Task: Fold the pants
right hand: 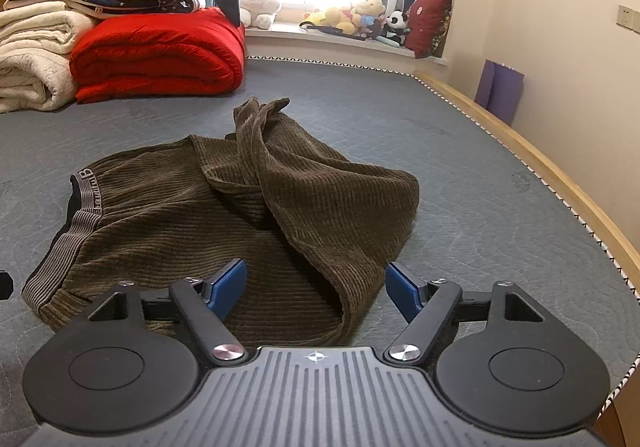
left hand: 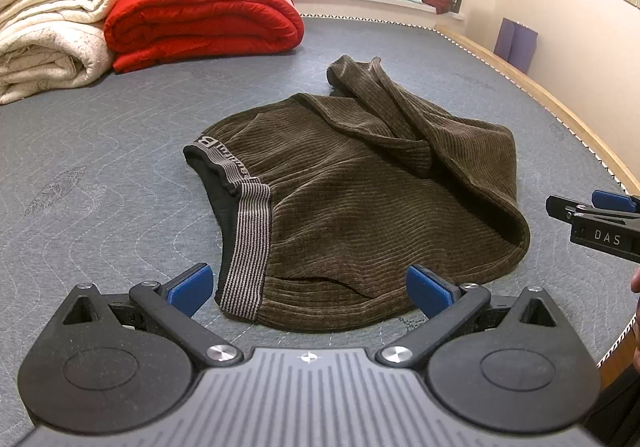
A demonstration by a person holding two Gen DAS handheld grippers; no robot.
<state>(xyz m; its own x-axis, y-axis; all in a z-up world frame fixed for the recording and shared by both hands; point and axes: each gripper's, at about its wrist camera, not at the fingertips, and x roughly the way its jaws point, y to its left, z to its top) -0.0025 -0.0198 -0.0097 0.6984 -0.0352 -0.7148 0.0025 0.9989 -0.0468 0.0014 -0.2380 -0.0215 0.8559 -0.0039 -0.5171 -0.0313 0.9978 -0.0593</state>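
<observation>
Blankets: cream blankets (left hand: 48, 43) and a red quilt (left hand: 204, 19) are stacked in the upper left of both views.
Left gripper (left hand: 308, 289): lower centre of the left wrist view; fingers wide, nothing between them, spanning the near hem of the pants.
Pants (left hand: 360, 199): brown corduroy, loosely folded on the grey mattress (left hand: 100, 167) at centre, striped waistband (left hand: 248, 243) on the left, legs thrown back toward the upper right.
Right gripper (right hand: 316, 289): lower centre of the right wrist view; fingers wide, over the pants' near fold, not pressing it.
</observation>
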